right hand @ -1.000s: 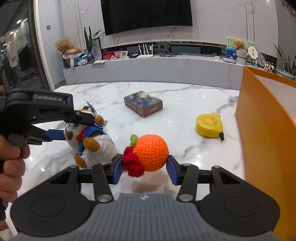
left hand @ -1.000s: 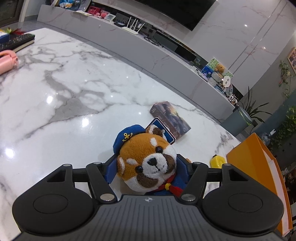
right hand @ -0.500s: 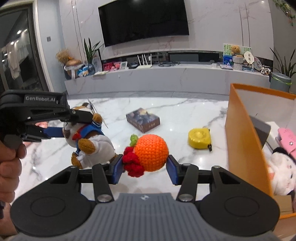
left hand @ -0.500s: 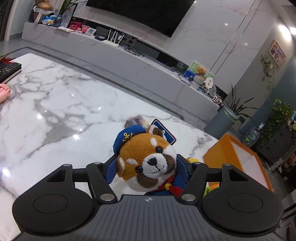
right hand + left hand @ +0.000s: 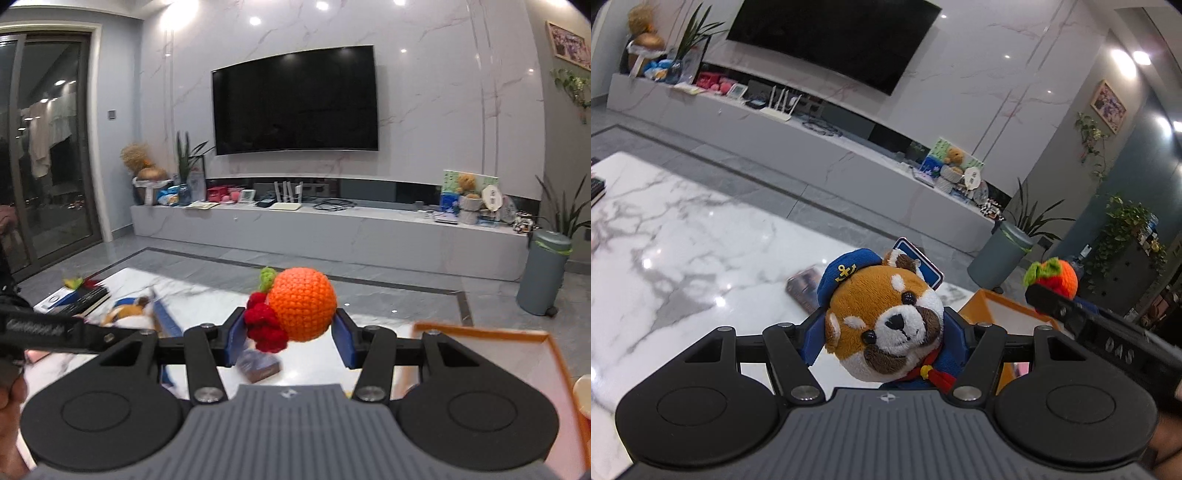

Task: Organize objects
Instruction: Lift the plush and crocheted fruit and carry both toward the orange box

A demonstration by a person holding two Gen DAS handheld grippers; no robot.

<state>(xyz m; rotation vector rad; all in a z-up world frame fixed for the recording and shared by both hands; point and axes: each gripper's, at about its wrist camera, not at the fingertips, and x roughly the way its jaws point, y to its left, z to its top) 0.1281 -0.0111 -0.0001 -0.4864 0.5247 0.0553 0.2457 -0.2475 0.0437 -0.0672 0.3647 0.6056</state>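
Observation:
My left gripper [image 5: 886,336] is shut on a red panda plush [image 5: 882,317] in a blue sailor cap, held up above the marble table [image 5: 683,236]. My right gripper [image 5: 290,339] is shut on an orange crocheted fruit [image 5: 301,308] with red berries and a green leaf, also lifted. The fruit shows at the right of the left wrist view [image 5: 1054,275], above the orange box [image 5: 997,306]. The plush shows blurred at the left of the right wrist view [image 5: 127,314]. The box's rim lies at the lower right in the right wrist view [image 5: 480,332].
A dark book [image 5: 805,288] lies on the table behind the plush and shows under the right gripper [image 5: 258,365]. A keyboard and papers [image 5: 77,299] sit at the table's far left. A grey bin [image 5: 543,273] and TV bench [image 5: 332,225] stand beyond.
Both grippers have risen and tilted up with their toys, so the room fills the views. The right gripper with the fruit has moved over toward the orange box.

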